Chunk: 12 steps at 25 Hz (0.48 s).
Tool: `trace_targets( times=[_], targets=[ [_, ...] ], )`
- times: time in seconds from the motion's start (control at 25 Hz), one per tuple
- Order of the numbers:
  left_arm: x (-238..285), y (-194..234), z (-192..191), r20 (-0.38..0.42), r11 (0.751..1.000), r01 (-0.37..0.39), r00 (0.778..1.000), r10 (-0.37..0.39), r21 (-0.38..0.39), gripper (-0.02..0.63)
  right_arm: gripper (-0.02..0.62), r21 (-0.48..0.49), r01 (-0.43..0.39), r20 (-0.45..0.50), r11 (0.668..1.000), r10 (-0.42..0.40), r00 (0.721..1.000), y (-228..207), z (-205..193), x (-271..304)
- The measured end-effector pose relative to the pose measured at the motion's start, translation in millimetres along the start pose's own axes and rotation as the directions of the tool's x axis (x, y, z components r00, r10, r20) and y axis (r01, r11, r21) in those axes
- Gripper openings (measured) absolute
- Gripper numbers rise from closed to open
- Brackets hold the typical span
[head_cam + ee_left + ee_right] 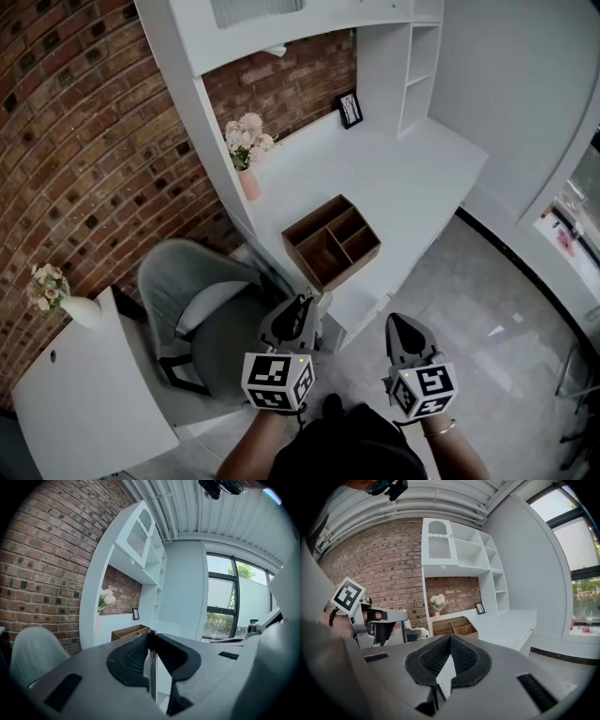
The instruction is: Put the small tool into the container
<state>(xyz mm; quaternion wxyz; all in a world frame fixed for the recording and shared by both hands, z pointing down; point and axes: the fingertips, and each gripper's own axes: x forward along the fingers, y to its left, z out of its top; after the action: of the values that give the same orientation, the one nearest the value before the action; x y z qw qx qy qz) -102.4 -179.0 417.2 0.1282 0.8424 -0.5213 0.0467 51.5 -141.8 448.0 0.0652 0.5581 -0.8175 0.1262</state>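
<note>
Brown container (pixel 331 242); white desk (pixel 403 173); red-brown brick wall (pixel 75 141); grey chair (pixel 187 281); pale grey floor (pixel 487 375); small tool (pixel 152 672) perhaps silver

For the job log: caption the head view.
Left gripper shut on a thin tool, right gripper shut empty, both low, short of the container on the desk.

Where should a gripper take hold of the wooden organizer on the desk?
Probably a thin outer wall of the wooden organizer, from above: it sits flat and open-topped on the desk, rims exposed, and the whole box looks too wide for jaws.
</note>
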Motion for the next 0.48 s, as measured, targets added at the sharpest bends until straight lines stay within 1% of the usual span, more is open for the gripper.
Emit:
trace_targets(
  times=[0.24,0.48],
  targets=[
    [22.9,0.8,25.1,0.031,1.0,0.006,1.0,-0.006,0.017,0.067,0.003,-0.004,-0.018,0.007,1.0,0.018,1.0,-7.6,9.5,21.4],
    [45.8,5.2,52.3,0.072,1.0,-0.006,0.997,0.005,0.011,0.067,0.003,-0.015,-0.06,0.012,0.998,0.061,0.998,-13.3,22.1,45.2]
  ],
)
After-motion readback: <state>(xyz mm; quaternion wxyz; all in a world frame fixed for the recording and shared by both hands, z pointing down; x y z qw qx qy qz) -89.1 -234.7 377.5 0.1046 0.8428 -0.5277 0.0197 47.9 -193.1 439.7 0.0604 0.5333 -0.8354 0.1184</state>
